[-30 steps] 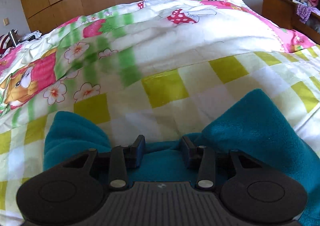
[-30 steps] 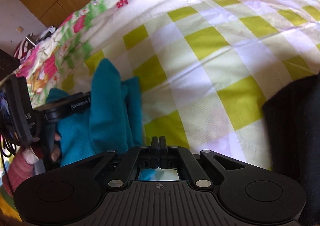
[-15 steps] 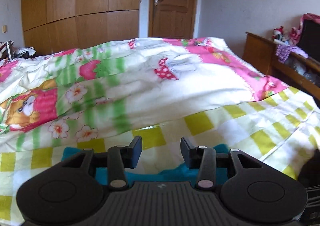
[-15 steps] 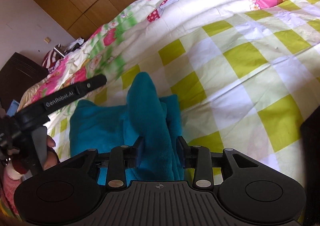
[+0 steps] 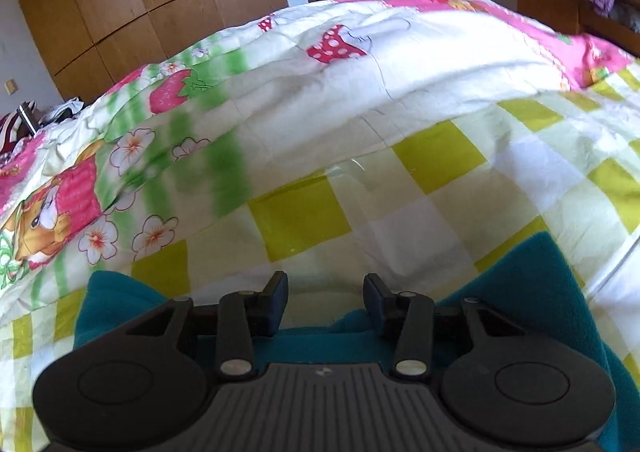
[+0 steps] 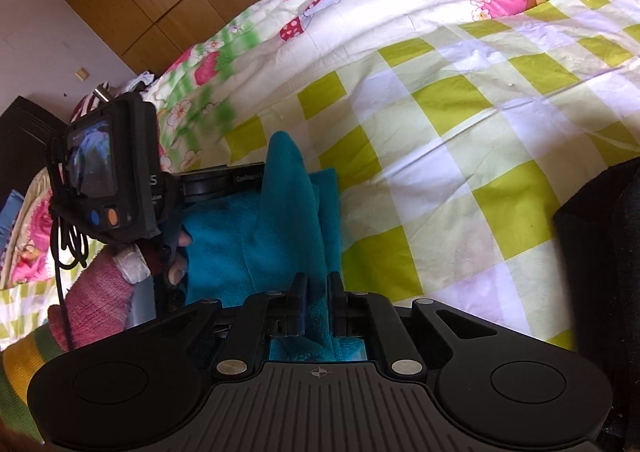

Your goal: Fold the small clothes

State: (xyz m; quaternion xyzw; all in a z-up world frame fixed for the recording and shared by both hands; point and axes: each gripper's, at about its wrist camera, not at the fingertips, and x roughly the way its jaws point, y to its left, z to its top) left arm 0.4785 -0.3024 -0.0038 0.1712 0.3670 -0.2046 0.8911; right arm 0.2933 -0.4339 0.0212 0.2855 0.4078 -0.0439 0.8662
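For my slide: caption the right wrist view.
Right gripper pinches a raised fold of teal fleece garment on the checked bedsheet.

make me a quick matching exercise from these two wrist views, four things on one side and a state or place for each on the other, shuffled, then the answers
Things:
1. left gripper
2. right gripper
3. teal fleece garment
4. black fabric

States or places:
A. at the right edge of the right wrist view
B. fingers apart, nothing between them
C. lying on the yellow checked bed cover
D. fingers closed on a fold of teal cloth

Pairs: 1-B, 2-D, 3-C, 4-A
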